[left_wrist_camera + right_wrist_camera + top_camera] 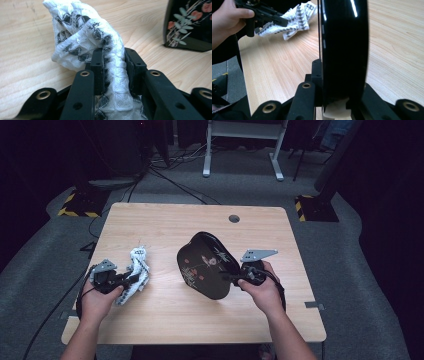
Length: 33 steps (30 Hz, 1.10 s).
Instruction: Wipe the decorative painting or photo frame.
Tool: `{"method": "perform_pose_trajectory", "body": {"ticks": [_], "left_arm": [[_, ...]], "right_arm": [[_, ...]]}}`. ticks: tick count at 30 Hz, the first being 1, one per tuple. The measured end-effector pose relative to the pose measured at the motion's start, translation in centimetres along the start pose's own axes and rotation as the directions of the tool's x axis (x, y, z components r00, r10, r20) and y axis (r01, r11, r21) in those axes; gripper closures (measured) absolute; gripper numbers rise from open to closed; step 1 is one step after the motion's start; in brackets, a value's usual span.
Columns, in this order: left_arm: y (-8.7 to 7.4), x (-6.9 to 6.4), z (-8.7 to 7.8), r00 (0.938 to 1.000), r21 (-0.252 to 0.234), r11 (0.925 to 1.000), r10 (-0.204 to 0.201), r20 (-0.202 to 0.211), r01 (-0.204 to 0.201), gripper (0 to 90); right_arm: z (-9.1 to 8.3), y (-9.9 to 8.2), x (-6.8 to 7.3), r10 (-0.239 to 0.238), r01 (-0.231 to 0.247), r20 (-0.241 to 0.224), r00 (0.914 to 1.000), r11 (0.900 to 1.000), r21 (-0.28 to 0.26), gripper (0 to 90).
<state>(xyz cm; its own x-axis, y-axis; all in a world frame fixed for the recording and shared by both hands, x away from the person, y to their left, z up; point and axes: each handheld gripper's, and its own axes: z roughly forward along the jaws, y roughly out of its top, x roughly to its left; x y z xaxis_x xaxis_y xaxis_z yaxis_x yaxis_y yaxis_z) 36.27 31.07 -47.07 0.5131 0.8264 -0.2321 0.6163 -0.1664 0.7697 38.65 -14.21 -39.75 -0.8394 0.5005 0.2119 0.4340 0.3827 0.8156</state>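
A white cloth (137, 268) with black diamond patterns lies bunched on the left part of the wooden table (165, 220). My left gripper (131, 279) is shut on its near end; in the left gripper view the pads (98, 63) squeeze the cloth (82, 32) between them. A black lacquer tray (206, 265) with painted flowers stands tilted up on its edge at the table's middle. My right gripper (231, 277) is shut on its rim. In the right gripper view the tray (344, 45) rises edge-on between the jaws, with the cloth (299, 17) and left gripper (284, 22) beyond it.
A round cable hole (234, 218) sits near the table's far edge. Grey carpet with cables surrounds the table. White desk legs (276, 165) stand at the back, and yellow-and-black striped bases (80, 205) flank the far corners. The tray's corner (190, 25) sits right of the cloth.
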Motion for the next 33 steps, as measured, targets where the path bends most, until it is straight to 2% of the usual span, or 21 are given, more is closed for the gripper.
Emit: {"method": "perform_pose_trajectory", "body": {"ticks": [3,5,6,7,8,10,14,19,21,24,26,28,30,33], "left_arm": [[-0.2,0.5,0.1,0.9996,0.014,0.9999,0.001,-0.028,-0.001,66.1],[-0.2,0.5,0.2,0.9983,0.001,1.0,0.002,-0.057,-0.002,55.8],[-0.2,0.5,0.1,0.9969,-0.013,0.9998,-0.013,-0.078,0.012,45.2],[-0.2,0.5,0.1,0.9969,-0.013,0.9998,-0.013,-0.078,0.012,40.5],[-0.1,0.4,0.0,0.9966,-0.031,0.9994,-0.02,-0.08,0.018,40.5],[0.1,0.3,-0.4,0.9967,-0.07,0.9972,-0.031,-0.075,0.026,33.7],[0.8,-0.4,-1.3,0.9968,-0.122,0.9924,-0.028,-0.075,0.019,30.0],[2.2,-2.4,-2.4,0.9985,-0.16,0.9868,0.014,-0.052,-0.022,28.6],[2.9,-3.7,-2.7,0.9989,-0.159,0.9864,0.034,-0.031,-0.039,27.7],[4.0,-5.8,-3.2,0.9967,-0.148,0.986,0.074,-0.035,-0.078,26.3],[4.5,-7.1,-3.3,0.9954,-0.143,0.9851,0.092,-0.027,-0.095,25.0],[4.6,-7.4,-3.3,0.9949,-0.143,0.9846,0.099,-0.02,-0.101,23.4],[4.8,-8.4,-2.7,0.9941,-0.136,0.9848,0.109,0.0,-0.108,22.4],[4.8,-8.8,-1.7,0.9932,-0.115,0.987,0.115,0.017,-0.113,21.7]], "right_arm": [[0.0,0.0,0.0,-0.001,0.001,0.001,1.0,1.0,0.0,80.6],[0.0,0.0,0.0,-0.003,0.003,0.001,1.0,1.0,0.0,80.6],[0.0,0.0,0.0,-0.003,0.003,0.002,1.0,1.0,0.0,80.6],[0.0,0.0,0.0,-0.003,0.003,0.002,1.0,1.0,0.0,80.6],[0.0,0.0,0.0,-0.003,0.003,0.002,1.0,1.0,0.0,80.5],[0.0,0.0,0.0,0.0,0.0,0.002,1.0,1.0,-0.001,80.4],[-0.1,0.0,0.1,-0.001,0.001,0.008,1.0,1.0,0.001,80.0],[-0.6,0.2,0.3,0.004,-0.003,0.025,0.9997,0.9998,-0.02,73.2],[-0.9,0.3,0.4,0.003,-0.002,0.036,0.9993,0.9997,-0.025,68.3],[-1.4,0.4,0.6,0.008,-0.006,0.05,0.9987,0.9985,-0.055,58.5],[-1.7,0.4,0.7,0.014,-0.01,0.056,0.9983,0.9977,-0.068,55.9],[-1.8,0.4,0.8,0.014,-0.009,0.058,0.9982,0.9972,-0.074,54.6],[-2.2,0.4,1.1,0.013,-0.007,0.069,0.9975,0.9963,-0.086,51.7],[-2.8,0.4,1.6,0.009,0.0,0.091,0.9958,0.9953,-0.096,49.1]]}}
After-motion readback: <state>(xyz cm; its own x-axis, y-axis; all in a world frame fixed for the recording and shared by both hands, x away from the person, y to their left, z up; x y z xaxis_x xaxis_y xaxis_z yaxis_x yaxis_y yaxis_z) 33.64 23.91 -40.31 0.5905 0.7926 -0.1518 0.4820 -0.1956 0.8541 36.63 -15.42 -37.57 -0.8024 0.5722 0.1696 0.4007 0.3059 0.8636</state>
